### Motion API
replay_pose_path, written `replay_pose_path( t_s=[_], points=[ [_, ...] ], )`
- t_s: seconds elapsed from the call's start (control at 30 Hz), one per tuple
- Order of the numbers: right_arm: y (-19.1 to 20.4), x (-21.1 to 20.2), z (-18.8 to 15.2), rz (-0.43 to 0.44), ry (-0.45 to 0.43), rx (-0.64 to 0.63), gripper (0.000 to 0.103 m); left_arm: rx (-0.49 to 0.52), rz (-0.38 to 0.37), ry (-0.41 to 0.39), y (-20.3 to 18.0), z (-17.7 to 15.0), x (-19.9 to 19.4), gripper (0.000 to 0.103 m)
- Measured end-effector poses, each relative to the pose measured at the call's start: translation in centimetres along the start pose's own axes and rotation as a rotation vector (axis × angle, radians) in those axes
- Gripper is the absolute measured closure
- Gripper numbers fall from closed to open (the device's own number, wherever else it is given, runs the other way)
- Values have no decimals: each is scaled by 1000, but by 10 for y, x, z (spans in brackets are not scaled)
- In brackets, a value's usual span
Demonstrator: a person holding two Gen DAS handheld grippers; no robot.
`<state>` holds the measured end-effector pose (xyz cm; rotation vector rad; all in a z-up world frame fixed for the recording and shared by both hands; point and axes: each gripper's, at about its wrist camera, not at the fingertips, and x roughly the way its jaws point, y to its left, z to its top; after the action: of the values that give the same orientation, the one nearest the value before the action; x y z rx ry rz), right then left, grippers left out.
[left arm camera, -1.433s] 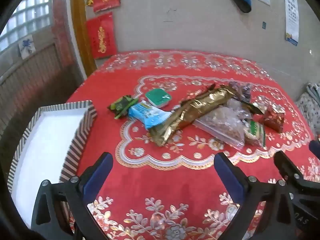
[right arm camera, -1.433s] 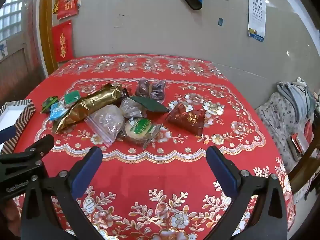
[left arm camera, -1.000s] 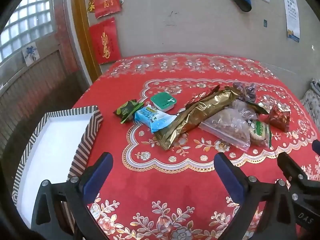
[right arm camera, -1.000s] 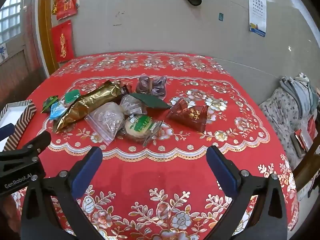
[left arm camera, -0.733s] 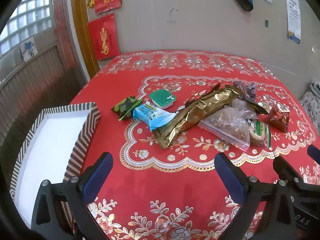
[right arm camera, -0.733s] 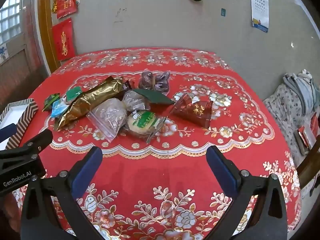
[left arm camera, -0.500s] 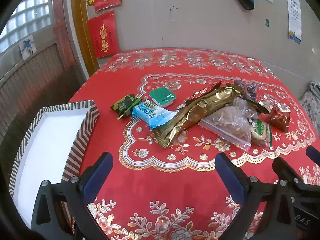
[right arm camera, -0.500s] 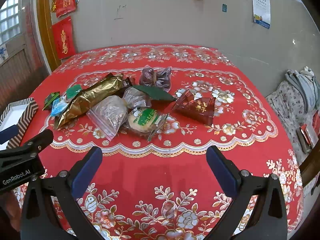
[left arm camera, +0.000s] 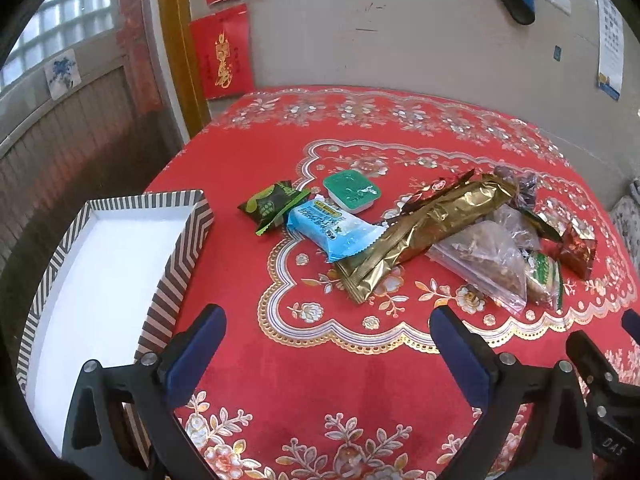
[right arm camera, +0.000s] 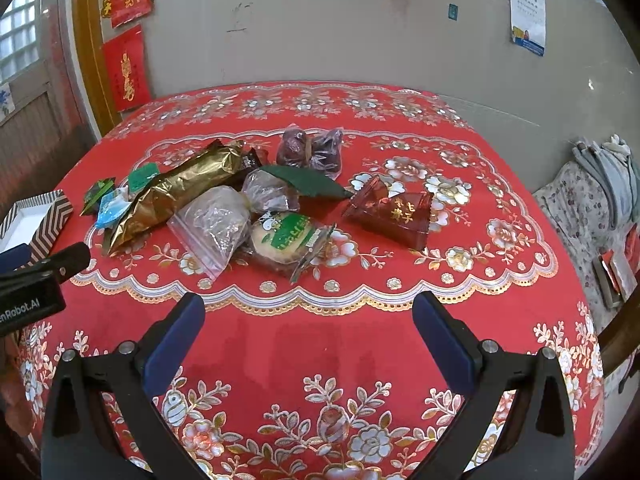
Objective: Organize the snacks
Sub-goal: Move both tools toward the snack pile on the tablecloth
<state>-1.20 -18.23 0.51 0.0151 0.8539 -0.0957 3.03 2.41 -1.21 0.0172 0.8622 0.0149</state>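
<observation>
Assorted wrapped snacks (right arm camera: 224, 204) clustered mid-tablecloth; striped tray (left arm camera: 176, 248) left.

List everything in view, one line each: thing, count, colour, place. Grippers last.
Tray: 1, striped rim, white inside, table's left edge.
Green packet: 1, left of pile.
Blue packet: 1, beside green packet.
Green-lidded cup: 1, behind blue packet.
Gold bag: 1, pile's middle.
Clear bags: 2, centre.
Cake: 1, green label, front.
Purple sweets: 2, rear.
Red packet: 1, right.
Tablecloth: 1, red floral.
Left gripper: open.
Right gripper: open.
</observation>
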Motion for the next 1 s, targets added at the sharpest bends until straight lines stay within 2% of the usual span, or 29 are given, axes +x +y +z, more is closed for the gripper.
replay_pose_path(
  t_s=[0.27, 0.53, 0.83, 1.0],
  points=[
    [1, -4, 0, 1, -6, -3, 0, 17, -12, -6, -2, 1, -4, 1],
    [-1, -6, 6, 11, -5, -13, 0, 39, 17, -13, 1, 13, -4, 1],
    [-1, -4, 7, 18, -9, -31, 0, 34, -21, 26, 11, 31, 10, 1],
    [-5, 1, 5, 27, 7, -11, 0, 87, -43, 44, 0, 40, 18, 1]
  ],
)
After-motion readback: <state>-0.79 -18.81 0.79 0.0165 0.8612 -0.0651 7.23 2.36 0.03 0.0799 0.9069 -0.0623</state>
